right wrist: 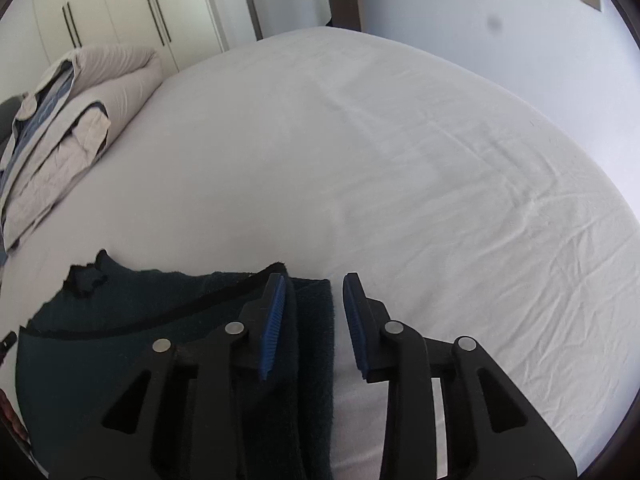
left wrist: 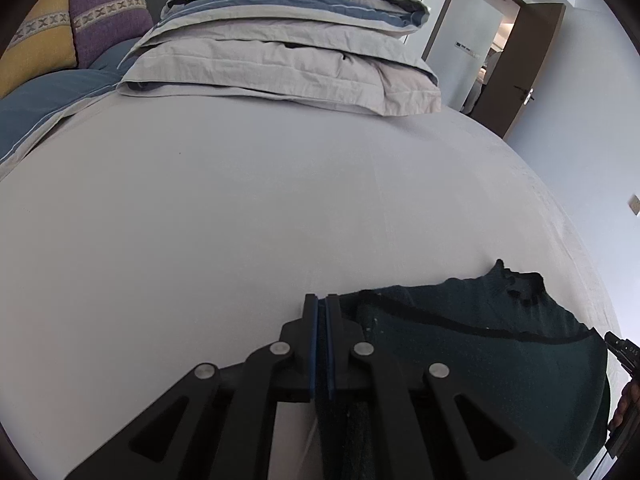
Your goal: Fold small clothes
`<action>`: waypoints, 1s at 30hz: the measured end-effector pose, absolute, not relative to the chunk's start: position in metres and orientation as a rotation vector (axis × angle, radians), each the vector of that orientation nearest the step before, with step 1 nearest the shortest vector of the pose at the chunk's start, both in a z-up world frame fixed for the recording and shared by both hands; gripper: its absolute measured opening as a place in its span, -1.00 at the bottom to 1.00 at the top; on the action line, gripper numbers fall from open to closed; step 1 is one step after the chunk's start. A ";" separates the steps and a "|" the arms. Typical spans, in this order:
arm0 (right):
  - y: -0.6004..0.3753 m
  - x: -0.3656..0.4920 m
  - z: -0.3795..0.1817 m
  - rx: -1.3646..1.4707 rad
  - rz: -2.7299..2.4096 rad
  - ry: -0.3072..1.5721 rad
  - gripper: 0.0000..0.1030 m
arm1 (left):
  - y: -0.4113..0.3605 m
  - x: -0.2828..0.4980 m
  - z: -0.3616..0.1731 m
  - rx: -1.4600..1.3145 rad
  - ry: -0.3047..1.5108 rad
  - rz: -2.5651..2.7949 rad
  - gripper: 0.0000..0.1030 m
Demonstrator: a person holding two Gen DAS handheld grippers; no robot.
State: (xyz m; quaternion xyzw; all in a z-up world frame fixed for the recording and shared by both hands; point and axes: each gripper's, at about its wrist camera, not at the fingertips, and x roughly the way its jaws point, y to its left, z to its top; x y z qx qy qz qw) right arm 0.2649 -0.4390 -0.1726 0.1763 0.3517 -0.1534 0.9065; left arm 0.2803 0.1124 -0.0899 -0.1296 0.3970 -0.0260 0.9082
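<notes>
Garment: dark teal garment (left wrist: 500, 352) lies flat on the pale sheet (left wrist: 240, 220), between the two tongs and under their tips, with a black trim band across it and a ragged black bit at its far corner.
Left tongs: left gripper (left wrist: 322, 304) has its blue pads pressed together, and a strip of the dark fabric runs up between them nearer the camera, so it reads as pinching the garment's left edge.
Right tongs: right gripper (right wrist: 314, 284) stands part open; the folded right-hand edge of the dark cloth lies in the gap, with the left pad over it and the right pad over bare sheet, neither pressing on it.
Step in hand: likely a fold just laid on the right side, or a new hold being set there; I cannot tell which.
Doing it well: keep the left pinch low and steady so the cloth stays taut, close the right pads on the doubled edge only, not the sheet, and carry both sides evenly so the trim band lines up.
Edges: the garment's far edge lies just ahead of both tips; the bed's right edge is well off beyond the right tongs.
Open room: wide bare sheet ahead of both tongs; folded duvet (left wrist: 280, 52) lies far ahead, well apart.
</notes>
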 end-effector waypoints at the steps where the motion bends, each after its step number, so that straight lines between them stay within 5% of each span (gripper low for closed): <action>1: -0.440 0.257 -0.169 0.371 -0.309 0.724 -0.43 | 0.109 0.275 -0.086 -0.257 0.812 -0.068 -0.94; 11: -0.389 0.218 -0.196 0.158 -0.221 0.861 -0.44 | 0.061 0.225 -0.084 -0.120 0.823 -0.183 -0.47; 15: -0.385 0.219 -0.203 0.155 -0.212 0.860 -0.72 | 0.053 0.224 -0.101 -0.110 0.879 -0.199 -0.44; 30: -0.421 0.182 -0.205 0.346 -0.315 0.823 -1.00 | 0.052 0.226 -0.112 -0.112 0.871 -0.210 -0.22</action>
